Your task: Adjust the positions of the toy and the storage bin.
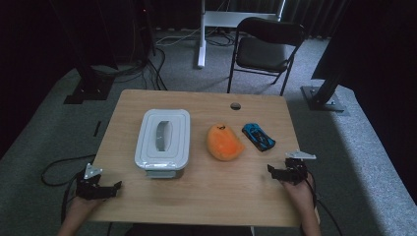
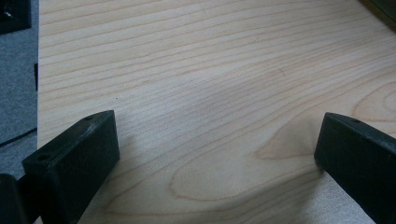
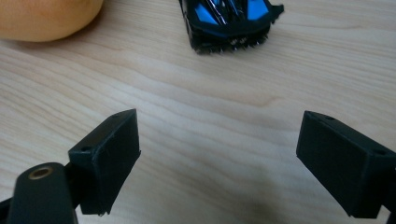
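Observation:
A white lidded box (image 1: pixel 163 142) with a grey handle recess sits left of centre on the wooden table (image 1: pixel 206 196). An orange plush toy (image 1: pixel 223 142) lies beside it, and a blue toy car (image 1: pixel 258 136) lies further right. My left gripper (image 1: pixel 105 189) rests open at the table's front left corner, its jaws wide over bare wood (image 2: pixel 215 140). My right gripper (image 1: pixel 282 173) is open near the right edge, just in front of the car. In the right gripper view the car's rear (image 3: pixel 231 23) is straight ahead and the orange toy (image 3: pixel 46 18) is at top left.
A round cable hole (image 1: pixel 235 106) is near the table's far edge. A black folding chair (image 1: pixel 265 49) and a white desk leg (image 1: pixel 201 34) stand beyond the table. Cables (image 1: pixel 54 172) trail on the grey carpet at left.

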